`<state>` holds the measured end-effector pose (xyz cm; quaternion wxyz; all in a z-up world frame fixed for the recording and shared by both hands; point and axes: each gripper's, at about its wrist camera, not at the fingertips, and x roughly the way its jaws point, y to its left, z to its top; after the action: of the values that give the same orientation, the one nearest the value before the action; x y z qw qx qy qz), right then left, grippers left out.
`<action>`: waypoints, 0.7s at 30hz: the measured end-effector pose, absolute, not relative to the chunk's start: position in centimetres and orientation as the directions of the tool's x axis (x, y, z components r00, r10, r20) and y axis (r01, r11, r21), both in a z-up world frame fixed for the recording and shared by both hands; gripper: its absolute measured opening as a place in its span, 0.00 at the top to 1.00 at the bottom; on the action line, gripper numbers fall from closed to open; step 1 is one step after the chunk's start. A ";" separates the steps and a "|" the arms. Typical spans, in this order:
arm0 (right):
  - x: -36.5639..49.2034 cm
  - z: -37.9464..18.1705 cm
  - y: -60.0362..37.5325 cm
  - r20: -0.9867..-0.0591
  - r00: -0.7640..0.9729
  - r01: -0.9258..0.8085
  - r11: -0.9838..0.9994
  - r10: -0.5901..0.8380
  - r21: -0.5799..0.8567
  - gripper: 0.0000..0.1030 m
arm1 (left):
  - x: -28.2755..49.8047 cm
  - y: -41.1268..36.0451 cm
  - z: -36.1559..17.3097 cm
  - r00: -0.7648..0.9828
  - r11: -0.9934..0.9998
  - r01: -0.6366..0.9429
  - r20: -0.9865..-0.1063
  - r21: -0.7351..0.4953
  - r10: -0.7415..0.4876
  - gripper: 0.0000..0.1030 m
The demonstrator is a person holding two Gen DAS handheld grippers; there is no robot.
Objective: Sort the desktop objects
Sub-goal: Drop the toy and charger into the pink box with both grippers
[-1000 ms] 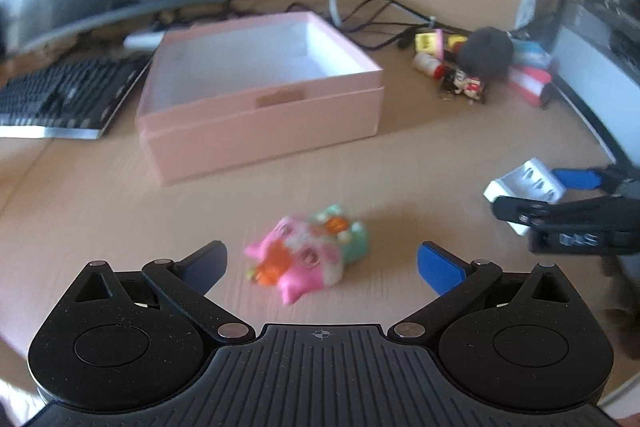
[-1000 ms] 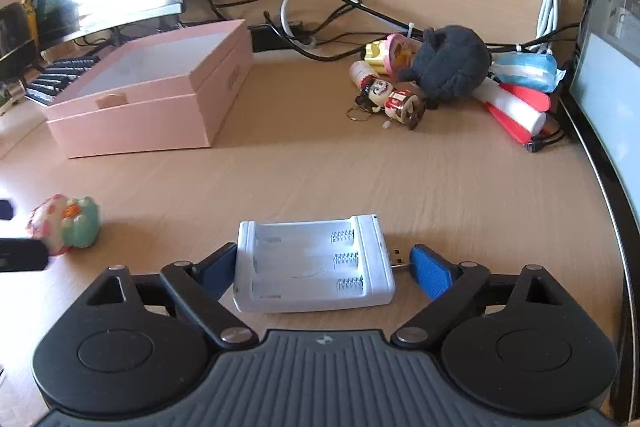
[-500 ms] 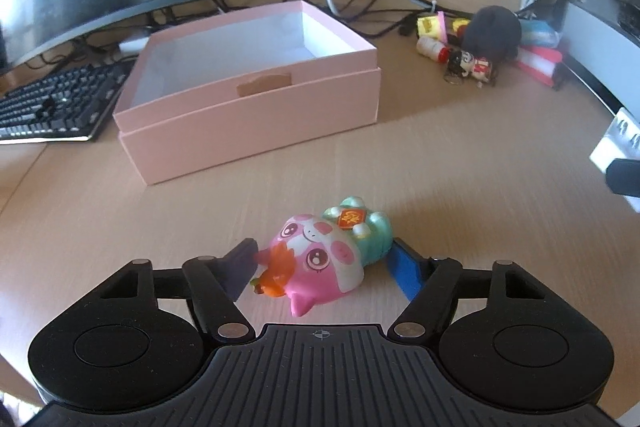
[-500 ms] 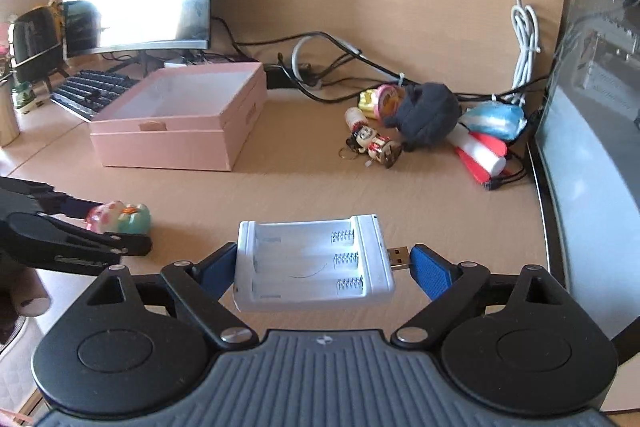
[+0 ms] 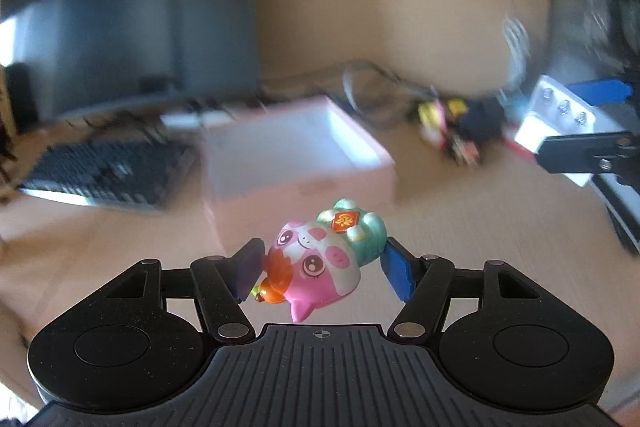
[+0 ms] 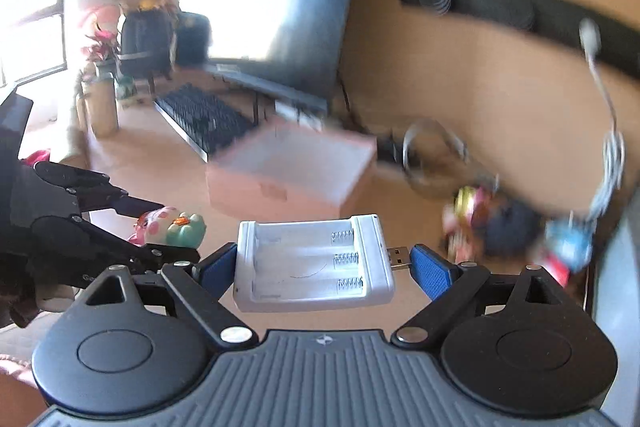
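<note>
Toy and charger held above desk, one per tool

Left tool [image 5: 320, 269]: clamped on a pink-and-mint cat toy [image 5: 324, 259], blue pads pressing at 9 and 3 o'clock of the toy; toy lifted off the desk [image 5: 480, 227]. Same toy visible in the right wrist view [image 6: 172, 225], at 9 o'clock of the charger.

Right tool [image 6: 320, 265]: gripping a white battery charger [image 6: 312, 265] across its short ends, USB plug touching the pad at 3 o'clock; slots facing up.

Pink box [image 5: 296, 155]: open, white inside, on the desk at 12 o'clock of the toy.

Keyboard [image 5: 108, 173]: at 9 o'clock of the box. Monitor [image 5: 128, 35]: behind it.

Small-item pile [image 6: 516, 227]: blurred, at 3 o'clock of the box.
</note>
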<state>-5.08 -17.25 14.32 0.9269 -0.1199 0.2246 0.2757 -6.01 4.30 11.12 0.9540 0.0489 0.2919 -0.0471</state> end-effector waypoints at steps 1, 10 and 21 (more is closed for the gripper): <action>-4.8 15.2 -16.9 -0.457 0.761 -0.563 0.819 0.460 -0.112 0.11 | -5.4 4.8 11.9 0.839 0.992 0.107 -0.542 0.067 -0.054 0.33; 0.6 20.7 -13.6 -0.312 0.866 -0.443 0.888 0.390 -0.121 0.11 | 2.8 8.1 15.6 0.876 0.989 0.121 -0.478 0.091 -0.063 0.32; 9.9 18.2 -5.7 -0.332 0.860 -0.421 0.906 0.388 -0.032 0.11 | 11.8 11.5 11.5 0.815 0.979 0.195 -0.565 0.061 -0.127 0.12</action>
<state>9.92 -5.68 18.20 0.9629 -0.0516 0.1611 0.2102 11.82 11.49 11.46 0.9510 0.0579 0.2918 -0.0847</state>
